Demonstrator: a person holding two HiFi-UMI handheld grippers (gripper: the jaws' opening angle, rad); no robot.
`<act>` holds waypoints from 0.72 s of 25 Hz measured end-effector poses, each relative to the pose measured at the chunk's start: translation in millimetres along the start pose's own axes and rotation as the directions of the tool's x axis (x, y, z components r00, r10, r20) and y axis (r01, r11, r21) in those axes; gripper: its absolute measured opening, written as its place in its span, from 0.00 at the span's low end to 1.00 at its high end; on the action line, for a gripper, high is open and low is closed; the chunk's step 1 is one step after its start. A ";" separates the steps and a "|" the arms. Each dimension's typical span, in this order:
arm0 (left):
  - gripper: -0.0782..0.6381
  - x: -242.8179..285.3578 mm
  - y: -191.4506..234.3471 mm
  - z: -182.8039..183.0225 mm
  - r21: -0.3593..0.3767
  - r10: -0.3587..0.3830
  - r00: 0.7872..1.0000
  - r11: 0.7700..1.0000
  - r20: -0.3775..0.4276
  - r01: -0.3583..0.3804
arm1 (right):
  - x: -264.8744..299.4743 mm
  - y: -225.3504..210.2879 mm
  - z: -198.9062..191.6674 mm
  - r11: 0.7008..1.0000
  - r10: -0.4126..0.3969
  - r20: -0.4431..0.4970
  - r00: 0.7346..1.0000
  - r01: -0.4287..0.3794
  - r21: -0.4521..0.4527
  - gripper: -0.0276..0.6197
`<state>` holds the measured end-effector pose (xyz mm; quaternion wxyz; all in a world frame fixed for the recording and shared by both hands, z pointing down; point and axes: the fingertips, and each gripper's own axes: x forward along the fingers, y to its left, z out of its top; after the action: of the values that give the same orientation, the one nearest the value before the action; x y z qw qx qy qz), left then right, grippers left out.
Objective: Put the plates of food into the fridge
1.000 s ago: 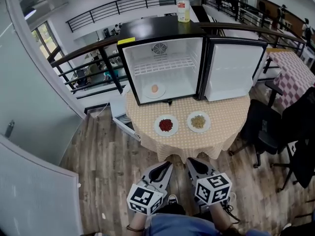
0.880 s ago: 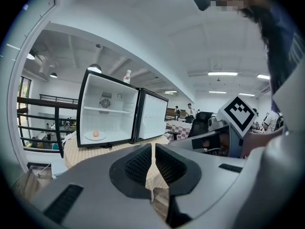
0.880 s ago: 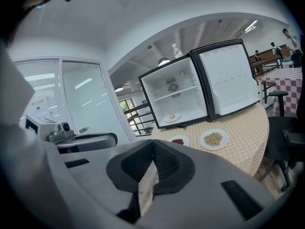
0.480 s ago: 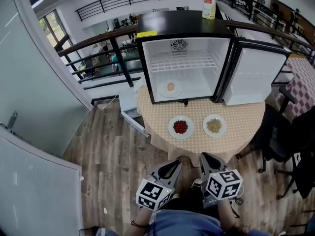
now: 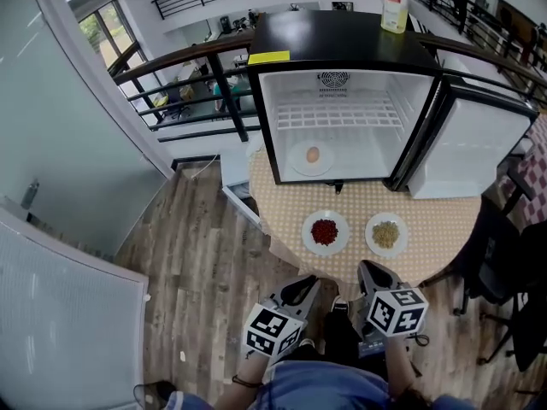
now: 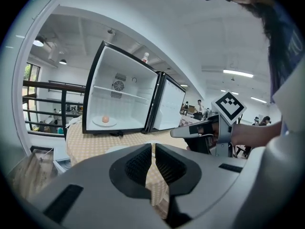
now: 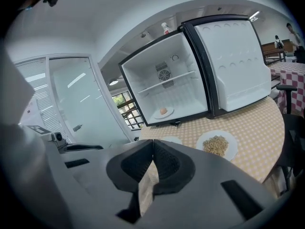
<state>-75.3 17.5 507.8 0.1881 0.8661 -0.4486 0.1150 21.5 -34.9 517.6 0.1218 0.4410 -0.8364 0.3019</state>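
A black mini fridge stands open on a round table with a checked cloth. A plate with one round orange item lies on the fridge floor. In front of the fridge sit a plate of red food and a plate of tan food. My left gripper and right gripper are held low by the table's near edge, both shut and empty. In the right gripper view the shut right gripper points at the tan plate. In the left gripper view the shut left gripper faces the fridge.
The fridge door hangs open to the right. A bottle stands on the fridge top. A black railing runs behind the table, a dark office chair is at the right, and a glass wall lines the left.
The head view has swung, so the fridge and table sit further right and closer. Both grippers stay shut and low near the table edge. The plates have not moved.
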 end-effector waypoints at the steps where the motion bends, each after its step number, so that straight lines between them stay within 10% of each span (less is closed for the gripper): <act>1: 0.13 7.3 5.2 -0.7 -0.020 0.003 1.000 1.000 0.003 -0.003 | 7.2 -5.9 1.7 1.000 0.005 -0.009 1.000 -0.005 -0.004 0.07; 18: 0.14 90.7 122.7 -97.5 -0.081 0.200 0.951 0.971 -0.237 -0.225 | 113.8 -74.9 -47.3 0.983 0.172 -0.301 0.938 -0.182 -0.005 0.07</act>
<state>-127.1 -71.9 656.5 0.2709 0.7824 -0.5204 0.2088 13.1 -113.6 638.1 0.2267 0.3110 -0.8495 0.3610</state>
